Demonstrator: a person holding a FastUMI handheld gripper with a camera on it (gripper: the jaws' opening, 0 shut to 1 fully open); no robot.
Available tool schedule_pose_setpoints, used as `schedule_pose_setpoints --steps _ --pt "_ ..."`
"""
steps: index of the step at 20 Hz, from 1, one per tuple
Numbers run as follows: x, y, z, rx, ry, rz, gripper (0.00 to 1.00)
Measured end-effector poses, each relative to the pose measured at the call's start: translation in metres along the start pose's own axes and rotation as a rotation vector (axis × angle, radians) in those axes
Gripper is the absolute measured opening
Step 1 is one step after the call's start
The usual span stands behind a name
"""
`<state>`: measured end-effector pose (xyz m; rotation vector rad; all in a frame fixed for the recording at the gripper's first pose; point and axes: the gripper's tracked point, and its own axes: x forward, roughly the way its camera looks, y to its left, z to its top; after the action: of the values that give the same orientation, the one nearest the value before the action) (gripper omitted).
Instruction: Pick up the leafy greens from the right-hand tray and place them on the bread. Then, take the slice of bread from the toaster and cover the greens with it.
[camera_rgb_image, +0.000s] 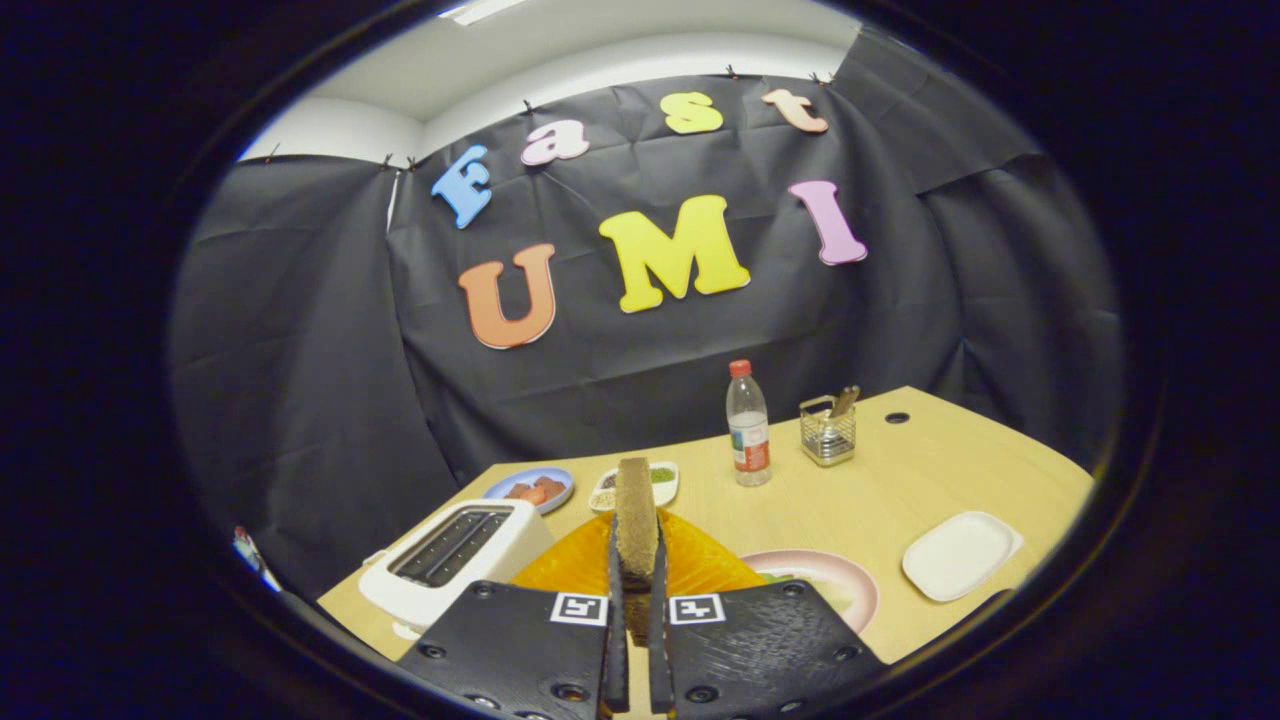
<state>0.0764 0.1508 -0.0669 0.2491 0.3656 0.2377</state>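
Gripper (636, 560) clamped on the bread slice (635, 515), held upright on edge above the orange plate (700, 565); toaster (455, 560) sits just left, white tray (960, 555) far right.

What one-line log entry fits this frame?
fingers: shut on bread slice | toaster: empty | pink plate: greens visible
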Motion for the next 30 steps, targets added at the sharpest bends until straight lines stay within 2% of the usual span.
schedule_pose_setpoints --steps 6,11,14,19,23,24,25,26,29,30 --pt "0.015 -0.020 -0.042 0.006 0.083 -0.005 0.08" --pt "0.023 -0.033 -0.049 0.058 0.090 0.015 0.08" --pt "0.028 -0.039 -0.070 0.128 0.150 0.047 0.08" --pt "0.027 -0.076 -0.071 0.174 0.140 0.000 0.09" --pt "0.030 -0.096 -0.083 0.220 0.159 -0.002 0.10" --pt "0.031 -0.103 -0.086 0.227 0.165 -0.008 0.16" --pt "0.031 -0.106 -0.089 0.235 0.168 -0.010 0.16" --pt "0.032 -0.113 -0.093 0.243 0.172 -0.017 0.22" --pt "0.033 -0.125 -0.099 0.274 0.184 -0.027 0.26" --pt "0.032 -0.127 -0.100 0.278 0.185 -0.029 0.33"
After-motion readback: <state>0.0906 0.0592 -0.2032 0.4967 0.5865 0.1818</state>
